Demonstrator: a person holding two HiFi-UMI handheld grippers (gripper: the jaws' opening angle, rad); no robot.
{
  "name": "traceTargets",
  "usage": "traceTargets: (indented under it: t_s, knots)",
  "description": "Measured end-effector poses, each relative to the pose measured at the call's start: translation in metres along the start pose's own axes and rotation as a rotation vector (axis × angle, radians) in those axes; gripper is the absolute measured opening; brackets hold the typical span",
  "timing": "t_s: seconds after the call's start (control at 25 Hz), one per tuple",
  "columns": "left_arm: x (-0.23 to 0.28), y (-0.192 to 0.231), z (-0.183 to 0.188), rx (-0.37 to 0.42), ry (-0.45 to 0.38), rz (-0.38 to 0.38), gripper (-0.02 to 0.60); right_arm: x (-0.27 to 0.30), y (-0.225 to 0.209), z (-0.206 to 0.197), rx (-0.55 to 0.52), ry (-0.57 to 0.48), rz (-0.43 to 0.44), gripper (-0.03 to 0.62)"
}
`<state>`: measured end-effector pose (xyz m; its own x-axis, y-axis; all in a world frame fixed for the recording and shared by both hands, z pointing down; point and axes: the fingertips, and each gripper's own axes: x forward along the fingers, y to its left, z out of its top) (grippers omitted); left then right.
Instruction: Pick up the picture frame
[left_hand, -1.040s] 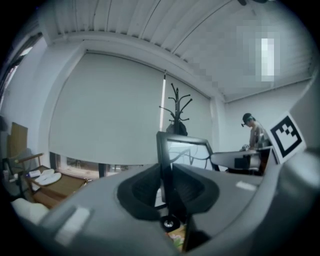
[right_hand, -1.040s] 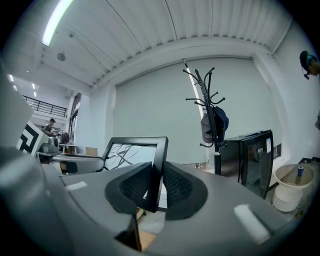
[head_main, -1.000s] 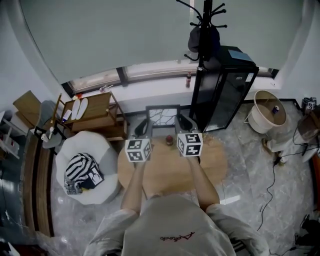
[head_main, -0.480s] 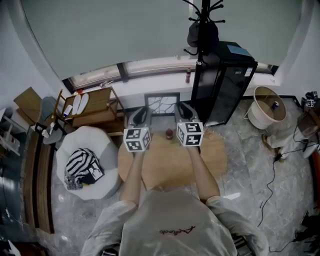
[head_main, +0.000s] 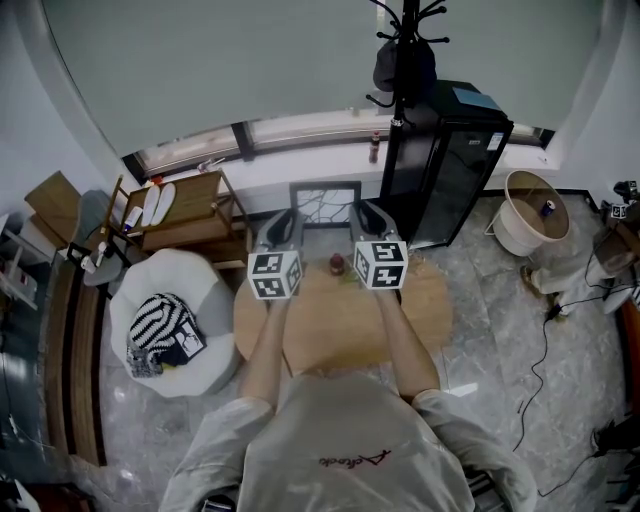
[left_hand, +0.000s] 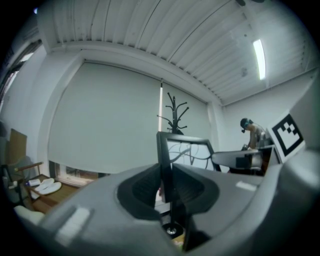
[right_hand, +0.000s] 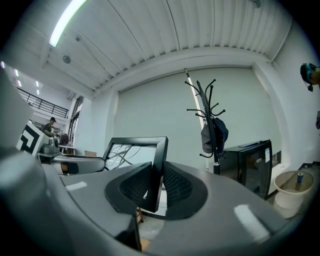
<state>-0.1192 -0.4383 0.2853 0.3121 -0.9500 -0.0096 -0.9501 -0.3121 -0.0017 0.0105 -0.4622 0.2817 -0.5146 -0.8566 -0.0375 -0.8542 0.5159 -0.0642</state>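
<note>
The picture frame (head_main: 325, 203) stands upright between my two tongs, clear of the round wooden counter (head_main: 420, 310) and just past its far edge. My left tongs (head_main: 281, 230) are pinched on its left rail and my right tongs (head_main: 367, 222) on its right rail, with neither hand nearer. The rails are thin, dark and square-edged, and the pane shows a branching line drawing. The ribbed pads catch only narrow edges, so I judge it could twist.

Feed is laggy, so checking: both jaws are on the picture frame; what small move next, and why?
Probably raise both grippers together, evenly. The left gripper grips the picture frame by its left edge, the right gripper by its right edge, and the frame hangs upright past the far edge of the table, so uneven motion could twist it.
</note>
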Motion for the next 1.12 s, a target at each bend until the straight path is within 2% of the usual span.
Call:
traceTargets:
  t_s: [1.12]
  knots:
    - [0.004,-0.001,-0.024,-0.027,0.038,0.011,0.074,0.003,-0.006,-0.022,0.001,0.049,0.005,0.077]
